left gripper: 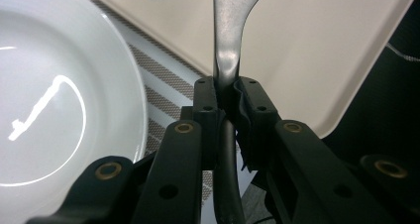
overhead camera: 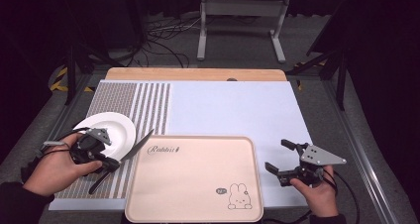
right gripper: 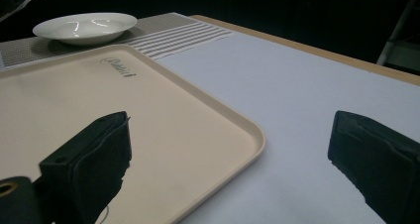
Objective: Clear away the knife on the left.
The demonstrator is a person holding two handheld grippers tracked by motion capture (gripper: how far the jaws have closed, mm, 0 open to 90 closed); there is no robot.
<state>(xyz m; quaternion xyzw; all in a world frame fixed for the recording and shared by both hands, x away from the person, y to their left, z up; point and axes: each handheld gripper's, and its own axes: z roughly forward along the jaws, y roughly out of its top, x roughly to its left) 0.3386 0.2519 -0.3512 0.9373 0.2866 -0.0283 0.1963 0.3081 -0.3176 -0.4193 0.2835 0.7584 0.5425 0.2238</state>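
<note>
clamping the knife (left gripper: 229, 45) in left tongs (left gripper: 225, 92), blade over tray (left gripper: 317, 50).

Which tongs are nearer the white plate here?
Left. The left tongs, shut on a knife, sit right at the white plate's near edge. The right tongs hang open beyond the beige tray, on its far side from it.

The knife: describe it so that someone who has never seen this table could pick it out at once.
Start at the big beige tray at the table's near edge and go to its far left corner. There, over the striped mat beside the white plate, the knife sticks out of the left hand-held gripper. It is the one slim piece of cutlery, with a silver blade and a black handle.
</note>
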